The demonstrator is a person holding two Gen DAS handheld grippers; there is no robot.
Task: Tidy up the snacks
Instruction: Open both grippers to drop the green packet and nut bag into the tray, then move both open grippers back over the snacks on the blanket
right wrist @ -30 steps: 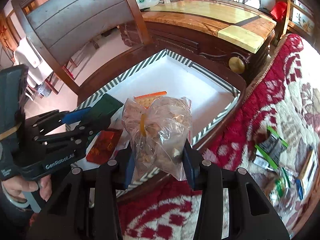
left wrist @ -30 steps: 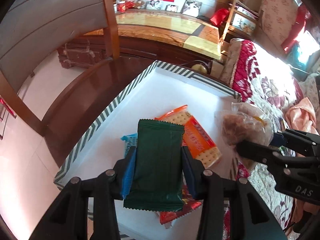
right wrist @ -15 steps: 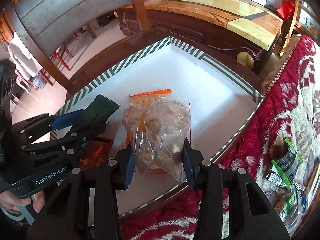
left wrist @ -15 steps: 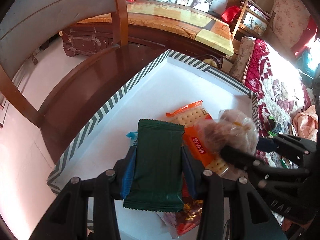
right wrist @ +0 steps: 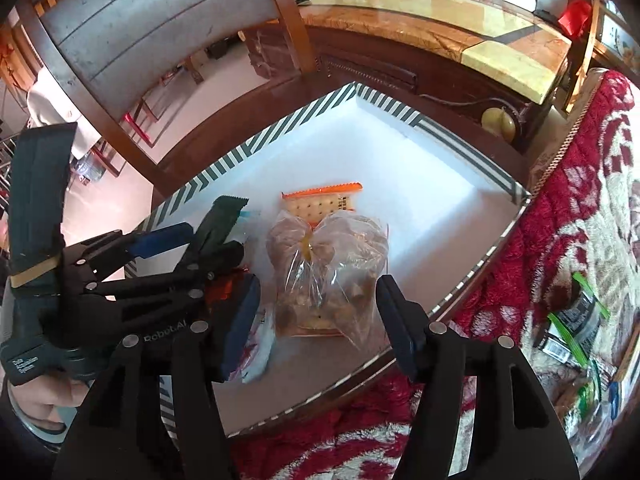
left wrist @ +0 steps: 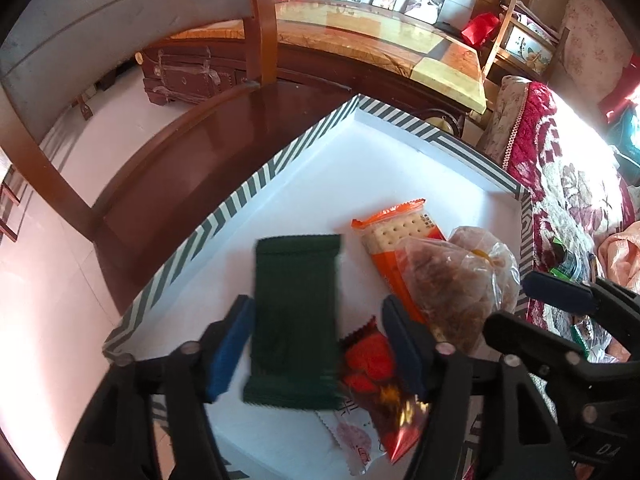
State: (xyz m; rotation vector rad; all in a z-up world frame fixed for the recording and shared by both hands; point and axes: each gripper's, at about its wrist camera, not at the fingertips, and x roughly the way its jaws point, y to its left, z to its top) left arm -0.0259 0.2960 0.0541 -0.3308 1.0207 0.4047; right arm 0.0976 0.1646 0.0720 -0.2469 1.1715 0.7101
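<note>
A white tray with a striped rim (left wrist: 224, 208) (right wrist: 280, 128) sits on a wooden chair seat. My left gripper (left wrist: 316, 344) is open; a dark green packet (left wrist: 294, 316) lies loose between its fingers over the tray. My right gripper (right wrist: 318, 320) is open around a clear bag of brown snacks (right wrist: 328, 264) (left wrist: 456, 284), which rests in the tray on an orange cracker packet (left wrist: 400, 236) (right wrist: 320, 200). A red packet (left wrist: 380, 376) lies beside the green one. The left gripper (right wrist: 176, 248) also shows in the right wrist view.
The chair back (right wrist: 152, 12) rises behind the tray. A red floral blanket (right wrist: 560, 208) lies to the right, with several more snack packets (right wrist: 572, 328) on it. A wooden sideboard (left wrist: 360, 44) stands behind.
Both grippers have opened. The green packet and the clear bag were let go and now lie in the tray. Both grippers moved further over the tray.
</note>
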